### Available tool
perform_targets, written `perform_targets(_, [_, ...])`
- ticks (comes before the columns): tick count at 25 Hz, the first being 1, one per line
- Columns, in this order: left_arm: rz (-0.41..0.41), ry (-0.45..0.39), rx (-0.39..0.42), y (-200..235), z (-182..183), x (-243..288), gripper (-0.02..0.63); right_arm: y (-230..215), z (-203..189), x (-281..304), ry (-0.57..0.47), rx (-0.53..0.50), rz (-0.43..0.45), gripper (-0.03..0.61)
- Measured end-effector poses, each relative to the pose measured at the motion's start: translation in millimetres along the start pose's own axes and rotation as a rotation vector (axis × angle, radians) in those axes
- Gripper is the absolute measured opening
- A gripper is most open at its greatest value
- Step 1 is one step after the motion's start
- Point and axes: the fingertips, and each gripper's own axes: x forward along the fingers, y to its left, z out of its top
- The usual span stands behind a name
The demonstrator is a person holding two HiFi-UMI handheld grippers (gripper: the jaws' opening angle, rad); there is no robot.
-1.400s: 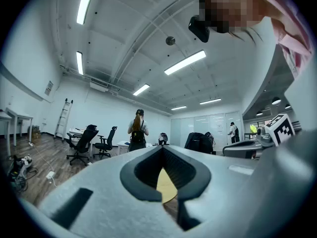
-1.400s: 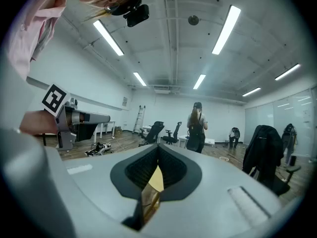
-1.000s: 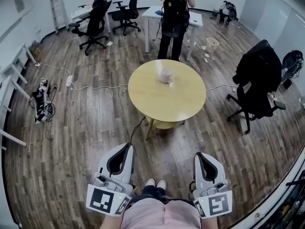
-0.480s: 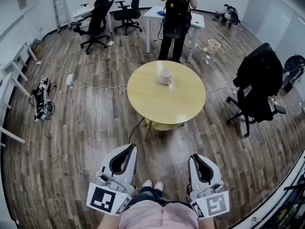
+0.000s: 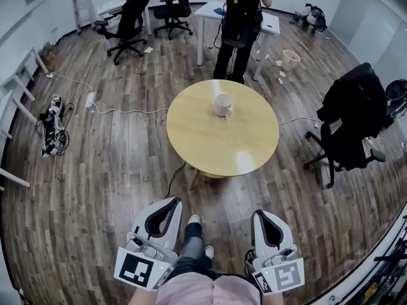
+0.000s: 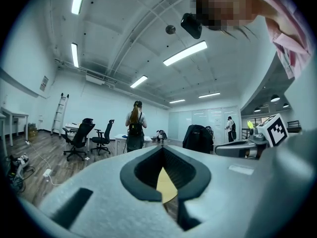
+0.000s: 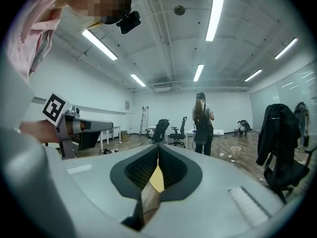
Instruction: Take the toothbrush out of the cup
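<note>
A white cup (image 5: 222, 103) stands on the far half of a round yellow table (image 5: 191, 145) in the head view. No toothbrush can be made out at this distance. Both grippers are held low near the person's body, well short of the table. My left gripper (image 5: 170, 201) is shut and empty, and its tips meet in the left gripper view (image 6: 161, 150). My right gripper (image 5: 261, 213) is also shut with nothing held, its jaws closed together in the right gripper view (image 7: 157, 148). A sliver of the yellow table (image 6: 166, 185) shows through the jaw gap.
A person with a black backpack (image 5: 238, 24) stands just behind the table at a white desk (image 5: 267, 23). A black chair draped with a jacket (image 5: 353, 116) is at the right, office chairs (image 5: 127, 24) at the back left. A cable (image 5: 127, 112) runs across the wood floor.
The table and cup have drawn a little closer in the head view. One foot has stepped forward between the grippers. Both grippers stay shut and have shifted forward with the body.
</note>
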Motion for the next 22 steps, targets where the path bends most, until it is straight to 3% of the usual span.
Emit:
perform_targets(12, [-0.095,0.018,0.014,69,21,146,-0.003,-76,27,131,-0.010,-0.001,-0.054,0.002])
perform_targets(22, [-0.008,0.033,-0.004,102,15,271,-0.003,-179,21,235,0.033,0.000,0.044,0.002])
